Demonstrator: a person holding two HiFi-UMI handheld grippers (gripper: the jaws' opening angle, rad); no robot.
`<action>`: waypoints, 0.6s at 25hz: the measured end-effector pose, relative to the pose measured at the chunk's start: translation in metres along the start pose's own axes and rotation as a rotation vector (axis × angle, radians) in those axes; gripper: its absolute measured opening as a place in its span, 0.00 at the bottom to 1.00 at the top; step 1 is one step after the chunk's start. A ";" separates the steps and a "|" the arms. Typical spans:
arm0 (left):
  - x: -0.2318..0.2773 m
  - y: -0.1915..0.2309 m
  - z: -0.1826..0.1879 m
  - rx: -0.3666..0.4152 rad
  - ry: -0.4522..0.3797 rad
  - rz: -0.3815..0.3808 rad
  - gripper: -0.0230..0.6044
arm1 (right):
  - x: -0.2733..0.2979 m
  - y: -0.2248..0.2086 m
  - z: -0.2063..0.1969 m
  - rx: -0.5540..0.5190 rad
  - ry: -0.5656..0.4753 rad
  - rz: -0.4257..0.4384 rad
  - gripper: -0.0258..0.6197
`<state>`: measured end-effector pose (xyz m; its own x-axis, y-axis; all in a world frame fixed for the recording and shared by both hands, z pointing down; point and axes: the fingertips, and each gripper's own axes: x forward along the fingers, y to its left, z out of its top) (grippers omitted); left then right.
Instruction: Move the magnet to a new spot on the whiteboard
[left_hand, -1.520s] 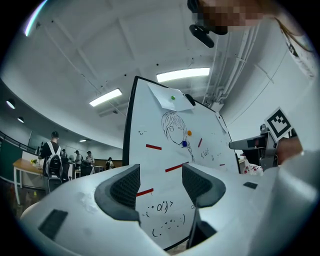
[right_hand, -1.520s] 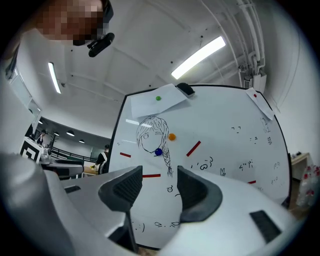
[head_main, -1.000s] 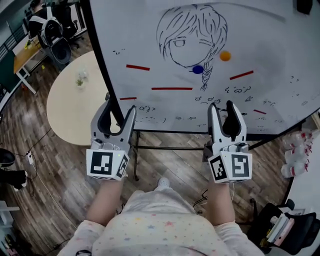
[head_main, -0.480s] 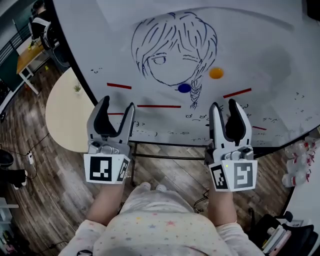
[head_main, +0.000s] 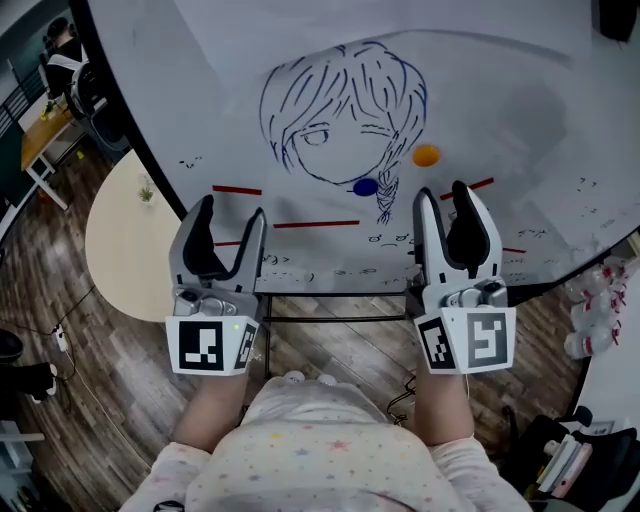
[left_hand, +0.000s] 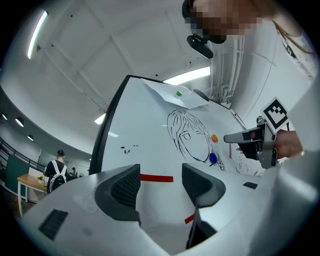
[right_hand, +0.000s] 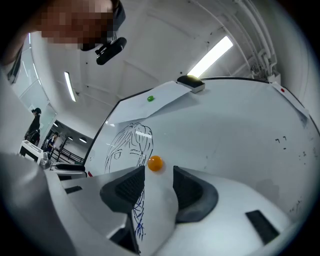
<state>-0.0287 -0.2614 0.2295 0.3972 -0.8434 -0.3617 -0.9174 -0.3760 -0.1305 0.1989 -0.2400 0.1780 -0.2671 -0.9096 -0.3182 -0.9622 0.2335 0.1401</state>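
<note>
Whiteboard (head_main: 520, 90) bare right of orange magnet (head_main: 426, 156); left tool (head_main: 232, 207), right tool (head_main: 443, 192) gaping.

Dark wood-plank floor (head_main: 110, 400) lies underfoot; a round pale table (head_main: 115, 260) stands at the left, with a small plant (head_main: 146, 190) near its far edge; beyond it are a yellow-topped desk (head_main: 32, 135) and black-and-white office chairs (head_main: 75, 85); a thin cable (head_main: 62, 335) trails over the planks; white bottles (head_main: 590, 310) cluster at the right edge; overhead, a white panelled ceiling (left_hand: 100, 50) carries long strip lights (right_hand: 212, 52); pale pipes (left_hand: 225, 70) run up beside it; far off, a person with a backpack (left_hand: 56, 170) stands in the room.
</note>
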 end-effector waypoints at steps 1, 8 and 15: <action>0.000 0.002 0.002 0.001 -0.005 0.002 0.42 | 0.002 0.001 0.003 -0.005 -0.003 0.000 0.31; 0.004 0.009 0.017 0.019 -0.035 -0.011 0.42 | 0.009 0.006 0.018 -0.032 -0.034 -0.013 0.30; 0.007 0.011 0.027 0.047 -0.063 -0.027 0.42 | 0.018 0.011 0.018 -0.063 -0.041 -0.023 0.30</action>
<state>-0.0368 -0.2613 0.2007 0.4208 -0.8067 -0.4149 -0.9071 -0.3790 -0.1833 0.1831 -0.2475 0.1573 -0.2477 -0.8993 -0.3603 -0.9633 0.1889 0.1908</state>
